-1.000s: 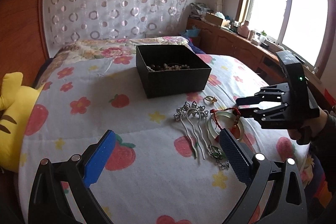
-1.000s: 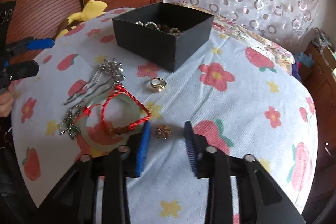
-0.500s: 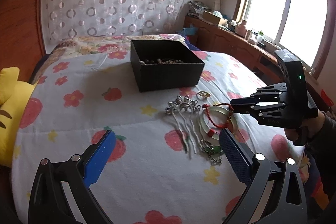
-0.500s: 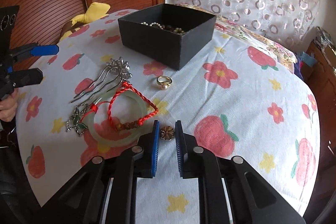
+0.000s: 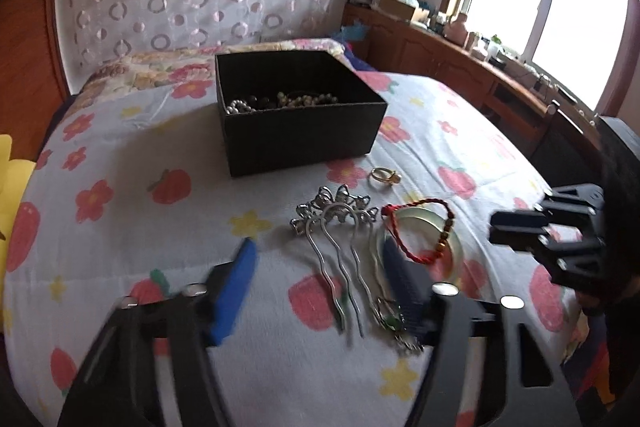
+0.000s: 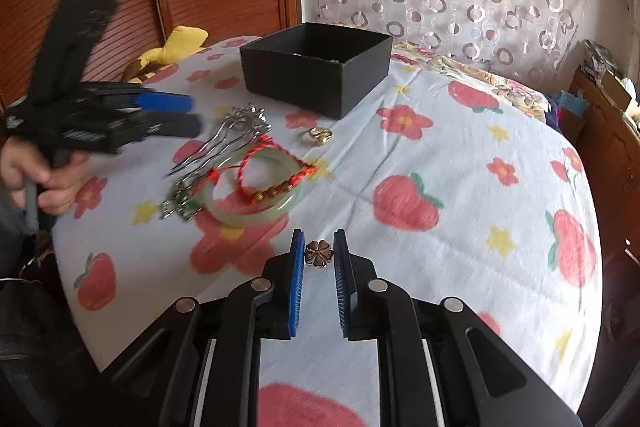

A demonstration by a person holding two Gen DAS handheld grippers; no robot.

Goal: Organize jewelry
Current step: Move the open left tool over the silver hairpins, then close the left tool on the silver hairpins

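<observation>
- Left wrist view: the left gripper [image 5: 316, 283] is held with its fingers spread wide, grasping nothing, low over the flowered bedsheet [image 5: 132, 147]. Between and just ahead of its fingers a silver hair comb [image 5: 340, 227] is seen, with a jade bangle [image 5: 436, 239] and a red cord bracelet [image 5: 416, 227] lying on it to the right. A gold ring [image 5: 384, 175] is found nearer the black box [image 5: 300, 131], in which beads are kept.
- Right wrist view: the right gripper [image 6: 319, 255] is clenched on a small bronze flower charm [image 6: 319, 253], pinched between its blue pads above the sheet. The bangle [image 6: 252, 187], comb [image 6: 236, 131] and ring [image 6: 320, 135] are laid between it and the box [image 6: 320, 75].
</observation>
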